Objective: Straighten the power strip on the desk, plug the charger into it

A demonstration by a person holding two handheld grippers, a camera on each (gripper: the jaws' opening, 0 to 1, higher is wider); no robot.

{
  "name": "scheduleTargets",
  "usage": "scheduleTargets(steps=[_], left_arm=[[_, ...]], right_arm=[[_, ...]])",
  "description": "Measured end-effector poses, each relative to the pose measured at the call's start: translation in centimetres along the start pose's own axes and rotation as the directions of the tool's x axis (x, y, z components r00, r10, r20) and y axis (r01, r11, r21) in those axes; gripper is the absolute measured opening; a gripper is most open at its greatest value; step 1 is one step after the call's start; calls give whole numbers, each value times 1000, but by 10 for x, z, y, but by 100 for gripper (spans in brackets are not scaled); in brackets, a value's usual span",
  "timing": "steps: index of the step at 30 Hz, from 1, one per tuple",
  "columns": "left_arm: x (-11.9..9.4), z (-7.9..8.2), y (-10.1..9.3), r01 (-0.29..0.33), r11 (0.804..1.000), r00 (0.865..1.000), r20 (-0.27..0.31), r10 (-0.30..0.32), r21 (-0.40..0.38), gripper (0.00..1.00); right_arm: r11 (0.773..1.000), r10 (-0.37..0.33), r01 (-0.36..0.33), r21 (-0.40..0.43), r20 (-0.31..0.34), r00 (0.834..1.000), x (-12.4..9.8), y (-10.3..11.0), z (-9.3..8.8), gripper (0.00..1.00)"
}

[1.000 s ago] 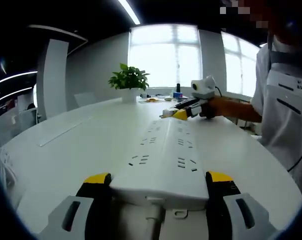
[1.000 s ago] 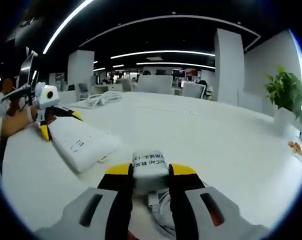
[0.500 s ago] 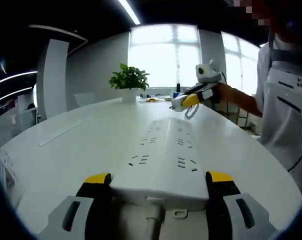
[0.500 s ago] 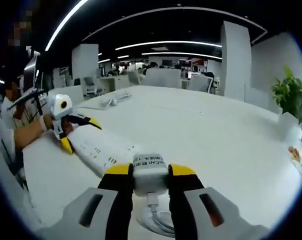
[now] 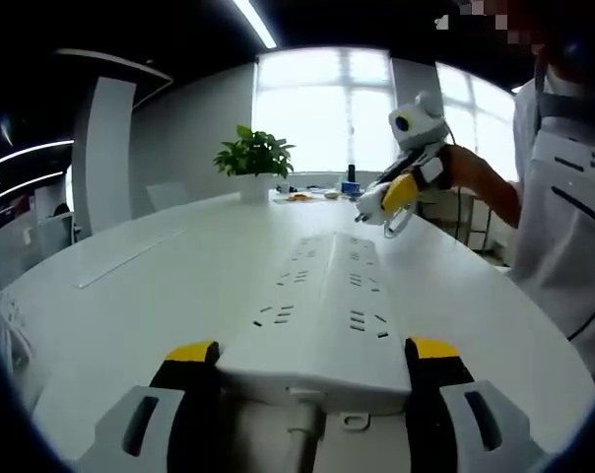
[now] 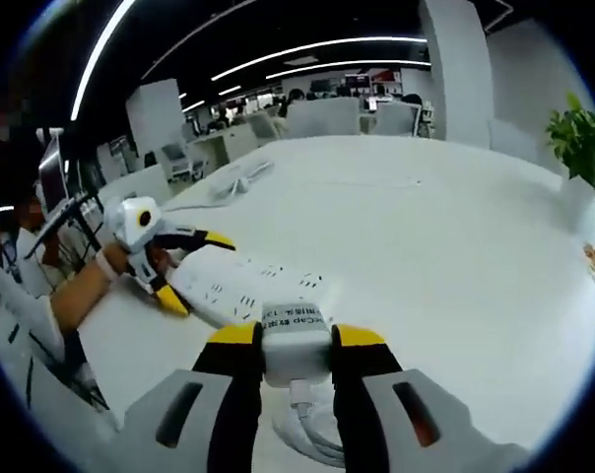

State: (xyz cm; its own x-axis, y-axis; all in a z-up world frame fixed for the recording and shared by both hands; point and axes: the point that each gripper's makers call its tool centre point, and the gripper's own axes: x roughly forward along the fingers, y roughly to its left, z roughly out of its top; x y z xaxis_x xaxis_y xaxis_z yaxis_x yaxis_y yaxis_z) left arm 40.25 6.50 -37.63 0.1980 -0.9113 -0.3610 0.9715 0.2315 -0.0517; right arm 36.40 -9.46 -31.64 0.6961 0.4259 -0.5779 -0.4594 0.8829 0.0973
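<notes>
Both grippers were closed on something. At the near end of the long white power strip (image 5: pixel 322 305), the left gripper (image 5: pixel 302 360) had its yellow-tipped jaws pressed against the strip's two sides, and the strip lay flat on the white desk (image 5: pixel 130 286), running away toward the windows. In the right gripper view that gripper sat at the strip's far end, low over the desk, with a bare forearm (image 6: pixel 81 296) reaching in from the left edge.

The right gripper (image 6: pixel 297 345) was clamped on the small white charger (image 6: pixel 296 340), its cable (image 6: pixel 312 434) looping down below the jaws. In the left gripper view it was held up in the air beyond the strip's far end, tilted downward, gripped by a hand (image 5: pixel 465 168) on an outstretched arm. A potted plant (image 5: pixel 253 158) stood by the windows.
</notes>
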Motion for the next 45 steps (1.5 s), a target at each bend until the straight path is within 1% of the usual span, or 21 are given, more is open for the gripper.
scheduleTargets(steps=[3, 5, 6, 7, 8, 10, 12, 17, 22, 23, 25, 26, 28, 30, 31, 33, 34, 36, 39, 42, 45], left_arm=[[0, 1, 1, 0, 1000, 1000, 0, 0, 0, 77], [0, 1, 1, -1, 1000, 1000, 0, 1, 0, 77], [0, 1, 1, -1, 1000, 1000, 0, 1, 0, 77], [0, 1, 1, -1, 1000, 1000, 0, 1, 0, 77], [0, 1, 1, -1, 1000, 1000, -1, 1, 0, 77], [-1, 2, 1, 0, 1000, 1000, 0, 0, 0, 77], [-1, 2, 1, -1, 1000, 1000, 1, 1, 1, 77], [-3, 2, 1, 1, 1000, 1000, 1, -1, 1, 77], [-3, 3, 1, 1, 1000, 1000, 1, -1, 2, 77], [-3, 3, 1, 1, 1000, 1000, 0, -1, 2, 77], [-4, 3, 1, 1, 1000, 1000, -1, -1, 3, 77], [-4, 3, 0, 3, 1000, 1000, -1, -3, 3, 77], [-4, 3, -1, 4, 1000, 1000, -2, -4, 3, 77], [-4, 3, -1, 5, 1000, 1000, -2, -5, 3, 77], [-5, 2, -3, 11, 1000, 1000, -3, -11, 5, 77], [-6, 2, -4, 11, 1000, 1000, -3, -11, 6, 76], [-6, 3, -4, 11, 1000, 1000, -2, -11, 6, 76], [-6, 3, -4, 11, 1000, 1000, -2, -11, 7, 76], [-6, 3, -5, 9, 1000, 1000, -2, -9, 6, 76], [-6, 4, -6, 7, 1000, 1000, -2, -7, 6, 76], [-6, 4, -6, 5, 1000, 1000, -2, -5, 5, 76]], right_arm=[[999, -5, 5, 34, -10, 1000, 3, 1, -1, 26], [999, -4, 5, 34, -18, 1000, 5, 5, -1, 26], [1000, -7, 8, 27, -36, 999, 8, 6, -3, 26], [1000, -13, 14, 14, -52, 999, 10, 7, -6, 26], [1000, -28, 28, -5, -54, 998, 12, 7, -6, 26], [999, -38, 39, 5, -54, 998, 12, 7, -3, 26], [997, -67, 69, 26, -62, 996, 10, 3, -3, 26], [995, -79, 85, 54, -110, 991, 10, 7, -5, 26], [991, -108, 119, 60, -167, 980, 10, 7, -4, 26], [989, -112, 127, 72, -184, 977, 10, 7, -5, 26], [987, -126, 144, 72, -210, 970, 10, 9, -4, 26], [986, -136, 155, 66, -232, 963, 10, 9, -4, 26], [985, -149, 167, 49, -267, 952, 9, 10, -4, 26], [985, -167, 175, 0, -312, 935, 9, 10, -5, 26], [982, -184, 189, -15, -320, 929, 9, 9, -3, 26], [978, -199, 208, -9, -334, 921, 12, 9, 0, 26], [977, -205, 215, -10, -349, 914, 11, 9, -1, 26], [975, -211, 221, -15, -361, 908, 11, 10, -1, 26], [972, -213, 234, 9, -380, 900, 11, 7, -1, 26], [968, -214, 248, 40, -383, 898, 12, 7, 1, 26], [966, -222, 256, 37, -386, 895, 15, 7, 4, 26]])
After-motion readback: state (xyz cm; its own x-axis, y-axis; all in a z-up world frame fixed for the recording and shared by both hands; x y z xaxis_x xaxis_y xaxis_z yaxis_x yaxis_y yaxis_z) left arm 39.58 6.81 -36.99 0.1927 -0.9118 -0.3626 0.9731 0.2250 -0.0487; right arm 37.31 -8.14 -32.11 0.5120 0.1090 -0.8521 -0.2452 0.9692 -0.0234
